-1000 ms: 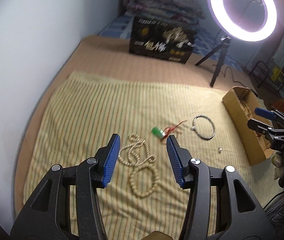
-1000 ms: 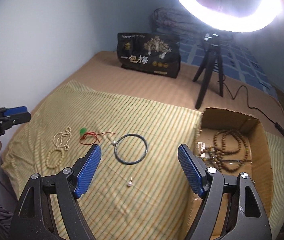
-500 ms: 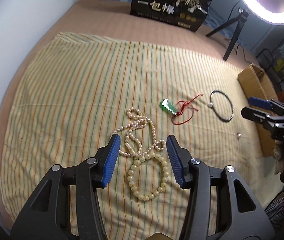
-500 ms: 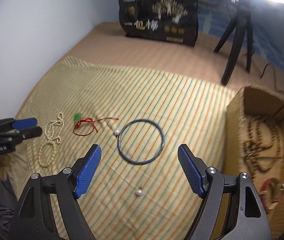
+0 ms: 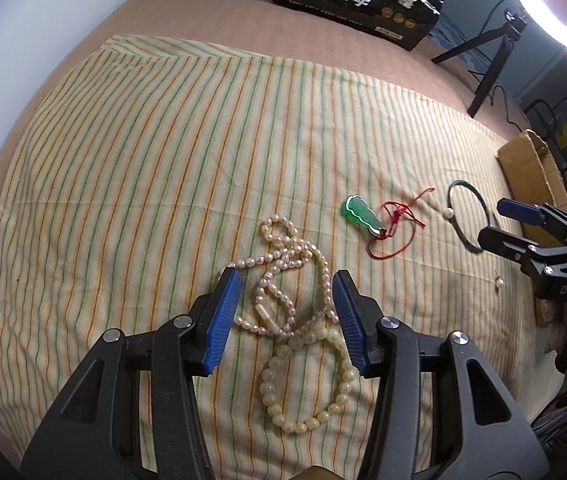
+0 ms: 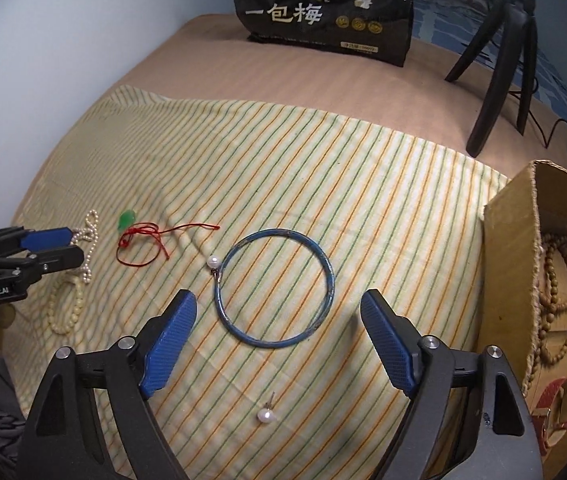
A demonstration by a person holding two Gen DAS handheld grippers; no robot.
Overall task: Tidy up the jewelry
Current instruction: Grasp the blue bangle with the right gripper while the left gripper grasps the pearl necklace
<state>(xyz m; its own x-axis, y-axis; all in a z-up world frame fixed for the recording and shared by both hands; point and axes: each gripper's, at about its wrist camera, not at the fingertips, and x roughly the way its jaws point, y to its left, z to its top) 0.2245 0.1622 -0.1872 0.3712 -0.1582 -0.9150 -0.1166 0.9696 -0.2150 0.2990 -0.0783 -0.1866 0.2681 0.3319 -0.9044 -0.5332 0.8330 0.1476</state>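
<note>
1. Left tongs (image 5: 285,316) gape over the pearl necklace (image 5: 283,276), which lies between their tips
2. Green pendant (image 5: 360,215) lies ahead to their right
3. Right tongs (image 6: 279,344) spread wide, the blue bangle (image 6: 275,288) just ahead between them
4. Cardboard box (image 6: 511,264) sits right of them

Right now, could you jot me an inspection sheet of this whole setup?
Surface: striped cloth on a bed.
Job's things: pearl necklace, cream bead bracelet, green pendant on red cord, blue bangle, pearl stud; cardboard box holding brown beads.
Clutter: black snack bag.
Grippers: left tongs open over the pearls; right tongs open over the bangle.
Cables: black lead by the tripod.
Surroundings: ring light, pale wall.
</note>
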